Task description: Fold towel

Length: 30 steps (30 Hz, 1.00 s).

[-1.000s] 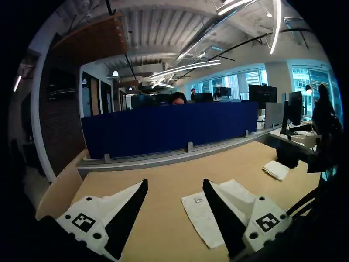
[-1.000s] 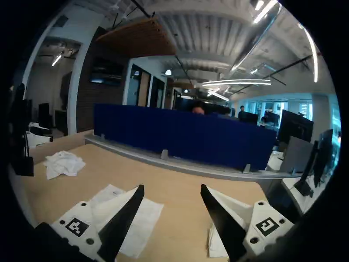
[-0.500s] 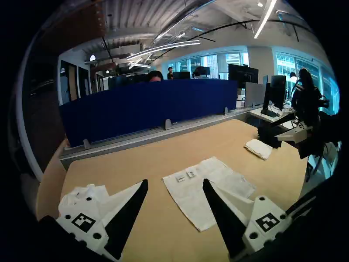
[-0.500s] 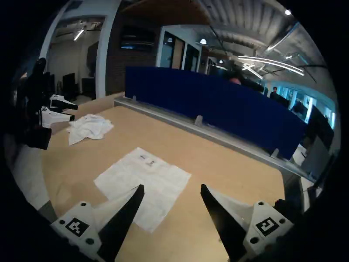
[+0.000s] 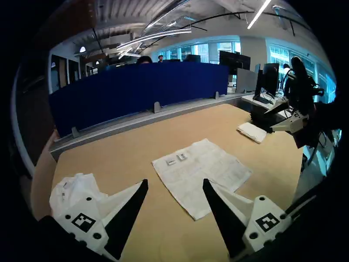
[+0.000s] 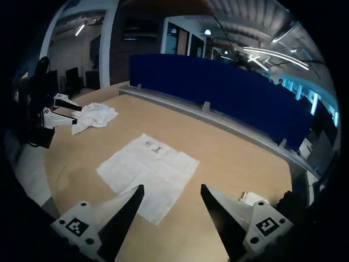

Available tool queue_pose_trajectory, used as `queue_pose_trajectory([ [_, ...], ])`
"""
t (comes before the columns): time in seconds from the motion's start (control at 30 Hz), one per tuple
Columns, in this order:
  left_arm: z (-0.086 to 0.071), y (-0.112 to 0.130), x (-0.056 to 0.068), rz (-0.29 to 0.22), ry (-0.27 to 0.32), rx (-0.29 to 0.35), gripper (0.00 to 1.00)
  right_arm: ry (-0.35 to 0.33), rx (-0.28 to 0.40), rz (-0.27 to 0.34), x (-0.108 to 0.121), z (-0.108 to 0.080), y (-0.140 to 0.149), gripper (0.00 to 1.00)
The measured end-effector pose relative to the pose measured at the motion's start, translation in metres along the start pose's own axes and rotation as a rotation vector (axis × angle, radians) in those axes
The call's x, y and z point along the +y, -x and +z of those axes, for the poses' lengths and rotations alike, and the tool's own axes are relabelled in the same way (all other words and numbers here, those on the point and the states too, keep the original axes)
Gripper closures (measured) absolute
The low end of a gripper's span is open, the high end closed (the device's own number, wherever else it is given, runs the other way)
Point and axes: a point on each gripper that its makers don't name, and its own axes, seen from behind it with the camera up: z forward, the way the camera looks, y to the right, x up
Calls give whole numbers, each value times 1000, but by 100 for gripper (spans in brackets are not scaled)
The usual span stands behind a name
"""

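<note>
On desk [image 5: 126, 146], flat towel [image 5: 205, 172], tags [image 5: 176, 159] toward partition [image 5: 131, 94], left tool [image 5: 174, 181], right tool [image 6: 172, 186] spread, empty

In the left gripper view, a light wooden table [image 5: 131, 153] spread beneath and ahead of the jaws. Well beyond them a blue partition [image 5: 131, 91] stood along its far edge, above a grey rail [image 5: 131, 121]. Dark monitors [image 5: 267, 78] stood far off to the right of the jaws, and strip lights [image 5: 152, 37] hung high above.

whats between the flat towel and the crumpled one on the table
Nothing: in the right gripper view, the stretch of table between the flat towel and the crumpled towel is bare wood.
</note>
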Motion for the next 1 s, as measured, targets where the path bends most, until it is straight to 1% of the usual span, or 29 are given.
queue_pose_trajectory([
  [0.3,22,41,16,12,53,-57,7,-27,-55,7,-13,23,40,0],
  [0.47,35,65,21,19,73,-89,7,-36,-77,20,-17,36,60,0],
  [0.77,59,107,31,12,106,-152,7,-48,-117,25,-23,57,93,0],
  [1.0,71,128,40,26,133,-186,7,-57,-150,26,-28,68,115,0],
])
